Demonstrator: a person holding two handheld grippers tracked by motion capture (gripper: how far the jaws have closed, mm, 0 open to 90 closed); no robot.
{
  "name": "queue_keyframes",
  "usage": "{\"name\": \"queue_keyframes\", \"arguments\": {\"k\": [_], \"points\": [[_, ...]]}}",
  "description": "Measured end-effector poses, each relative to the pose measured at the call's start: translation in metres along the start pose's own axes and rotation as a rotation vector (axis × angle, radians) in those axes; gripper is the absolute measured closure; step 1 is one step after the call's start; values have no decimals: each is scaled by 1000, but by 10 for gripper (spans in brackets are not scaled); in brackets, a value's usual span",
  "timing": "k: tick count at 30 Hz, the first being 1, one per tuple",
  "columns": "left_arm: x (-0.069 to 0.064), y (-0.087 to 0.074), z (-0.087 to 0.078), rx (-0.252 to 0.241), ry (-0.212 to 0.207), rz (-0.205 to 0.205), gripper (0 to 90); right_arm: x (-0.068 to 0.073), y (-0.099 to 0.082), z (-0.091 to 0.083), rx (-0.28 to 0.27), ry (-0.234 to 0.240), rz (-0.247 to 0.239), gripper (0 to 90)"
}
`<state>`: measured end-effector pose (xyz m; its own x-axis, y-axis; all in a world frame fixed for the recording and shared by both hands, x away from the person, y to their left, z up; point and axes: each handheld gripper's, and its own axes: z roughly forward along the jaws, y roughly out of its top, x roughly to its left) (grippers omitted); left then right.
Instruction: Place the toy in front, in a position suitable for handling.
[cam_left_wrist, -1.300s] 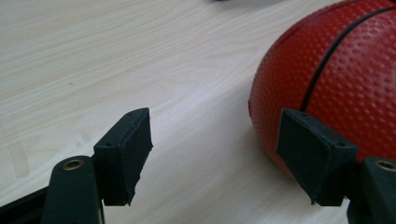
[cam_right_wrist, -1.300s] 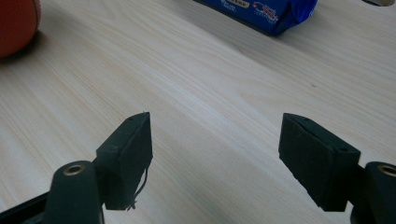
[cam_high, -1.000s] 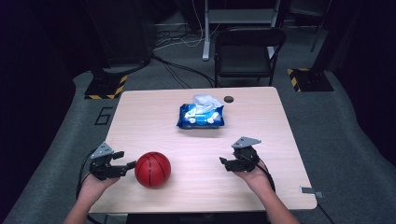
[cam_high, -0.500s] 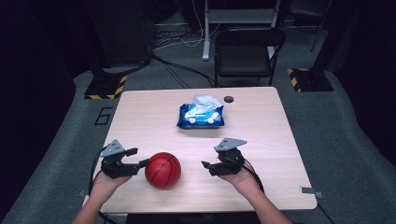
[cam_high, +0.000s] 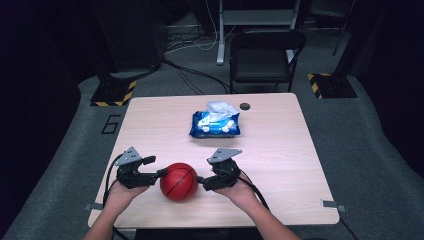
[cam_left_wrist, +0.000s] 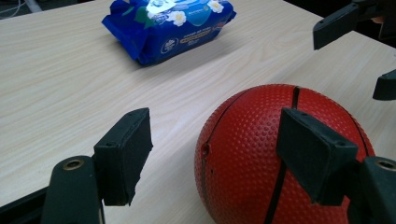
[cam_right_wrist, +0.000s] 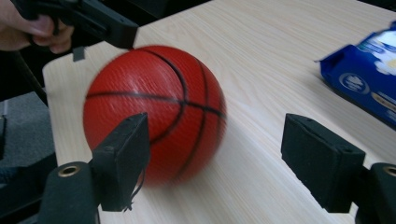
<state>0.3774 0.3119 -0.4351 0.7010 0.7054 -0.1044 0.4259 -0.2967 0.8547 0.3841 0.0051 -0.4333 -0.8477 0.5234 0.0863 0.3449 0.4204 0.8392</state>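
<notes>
A red ball with black seams (cam_high: 178, 181) rests on the wooden table (cam_high: 280, 150) near its front edge. My left gripper (cam_high: 159, 173) is open at the ball's left side, its tips at the ball's surface. In the left gripper view the ball (cam_left_wrist: 261, 154) sits off to the right, behind the right jaw of the left gripper (cam_left_wrist: 219, 149). My right gripper (cam_high: 201, 181) stands open just right of the ball. In the right gripper view the ball (cam_right_wrist: 154, 107) is blurred, behind the left jaw of the right gripper (cam_right_wrist: 217, 154).
A blue pack of wet wipes (cam_high: 215, 124) lies at the table's middle back, with a small dark disc (cam_high: 244, 106) beside it. A black chair (cam_high: 267, 55) stands behind the table. Bare wood spreads to the right of the ball.
Both grippers have closed in on the ball, the right one moving left the most. The ball has shifted a little to the right.
</notes>
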Motion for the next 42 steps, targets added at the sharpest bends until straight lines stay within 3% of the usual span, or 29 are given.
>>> {"name": "queue_keyframes", "arguments": {"k": [6,9,15,20,26,27,30,31,35,38,42], "points": [[-8,6,5,4,-22,23,265,12,11,12,-5,24,-20,227],[-9,8,6,6,-16,39,261,16,9,17,33,6,-52,225],[-5,4,-2,5,7,37,262,8,4,12,39,-13,-35,223],[-2,-7,-1,33,3,25,265,-4,-5,3,54,-45,-18,223],[-9,-8,23,89,-30,48,272,-17,-20,-13,74,-80,20,222],[-12,-4,28,47,-58,21,272,-20,-22,-21,59,-84,26,217],[-17,0,36,47,-68,22,265,-22,-23,-29,37,-83,33,211],[-22,8,42,29,-102,0,265,-22,-22,-35,14,-71,40,204],[-35,23,48,8,-101,66,268,-18,-17,-36,-10,-59,27,200],[-33,31,48,3,-87,90,268,-18,-16,-34,-3,-61,22,200],[-20,33,49,17,-60,67,268,-24,-17,-29,-1,-50,47,187]]}}
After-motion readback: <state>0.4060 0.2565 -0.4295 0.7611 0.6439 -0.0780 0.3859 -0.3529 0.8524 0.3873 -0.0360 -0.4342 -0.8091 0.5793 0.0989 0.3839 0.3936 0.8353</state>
